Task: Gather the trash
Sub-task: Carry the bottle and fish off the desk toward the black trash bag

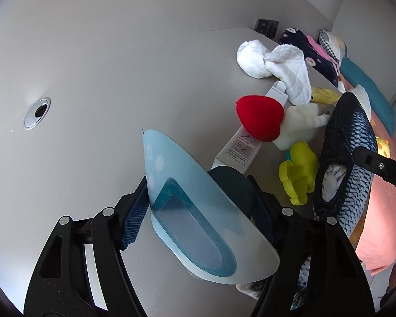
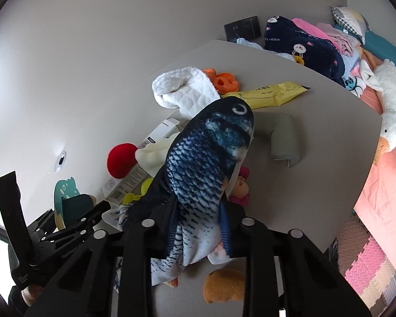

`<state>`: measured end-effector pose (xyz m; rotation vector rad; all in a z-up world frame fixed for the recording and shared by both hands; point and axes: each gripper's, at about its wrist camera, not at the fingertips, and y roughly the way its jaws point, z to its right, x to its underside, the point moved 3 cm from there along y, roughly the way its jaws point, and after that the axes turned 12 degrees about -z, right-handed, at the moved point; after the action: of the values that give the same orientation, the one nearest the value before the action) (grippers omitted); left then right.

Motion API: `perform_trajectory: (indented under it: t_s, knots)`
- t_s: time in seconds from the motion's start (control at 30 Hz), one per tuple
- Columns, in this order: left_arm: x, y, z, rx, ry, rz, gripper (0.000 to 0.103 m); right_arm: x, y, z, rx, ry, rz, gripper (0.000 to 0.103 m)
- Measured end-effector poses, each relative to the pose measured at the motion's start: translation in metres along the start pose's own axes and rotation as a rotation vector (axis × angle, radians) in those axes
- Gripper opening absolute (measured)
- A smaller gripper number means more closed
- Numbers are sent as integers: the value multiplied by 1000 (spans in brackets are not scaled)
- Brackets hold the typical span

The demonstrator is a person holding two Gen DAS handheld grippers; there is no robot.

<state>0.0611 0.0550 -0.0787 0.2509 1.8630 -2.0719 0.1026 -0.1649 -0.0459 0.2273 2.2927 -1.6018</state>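
My left gripper [image 1: 200, 207] is shut on a curved light-blue plastic card package [image 1: 198, 211] with a teal window, held above the grey table [image 1: 97, 74]. A dark teal piece [image 1: 235, 185] sits right behind it. In the right wrist view this package shows as a teal dinosaur-shaped card [image 2: 63, 190] at the lower left. My right gripper [image 2: 198, 223] is shut on a blue fish plush [image 2: 208, 153], pinched near its tail with the head pointing away. The same fish plush [image 1: 345, 158] stands upright at the right of the left wrist view.
On the table lie a red heart plush [image 1: 260, 117], a white cloth [image 1: 277, 68], a white box [image 1: 240, 145], a yellow-green toy [image 1: 299, 177], a yellow packet [image 2: 272, 93] and a grey bent tube [image 2: 283, 137]. A pink bed [image 2: 382, 185] borders the right edge.
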Motion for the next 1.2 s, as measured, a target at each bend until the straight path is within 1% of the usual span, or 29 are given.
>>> perform_trajectory:
  t_s: [0.07, 0.13, 0.3, 0.57, 0.83, 1.03, 1.2]
  knots:
    - [-2, -8, -4, 1, -12, 20, 68, 0, -7, -2, -22, -7, 23, 19]
    - [-4, -16, -8, 2, -22, 40, 69, -1, -17, -5, -43, -20, 48, 19]
    - [-2, -37, -11, -3, -30, 95, 68, -5, -44, -19, -62, -59, 112, 18]
    - [-5, -65, 3, -1, 3, 165, 68, -3, -90, -23, -74, -53, 214, 18]
    - [-3, -87, 29, 25, 65, 203, 68, 11, -126, -1, -37, -17, 286, 18]
    - [0, -92, 62, 63, 116, 215, 68, 30, -148, 28, -1, 29, 315, 19]
    - [7, -92, 98, 93, 172, 211, 68, 48, -165, 56, 32, 77, 333, 19]
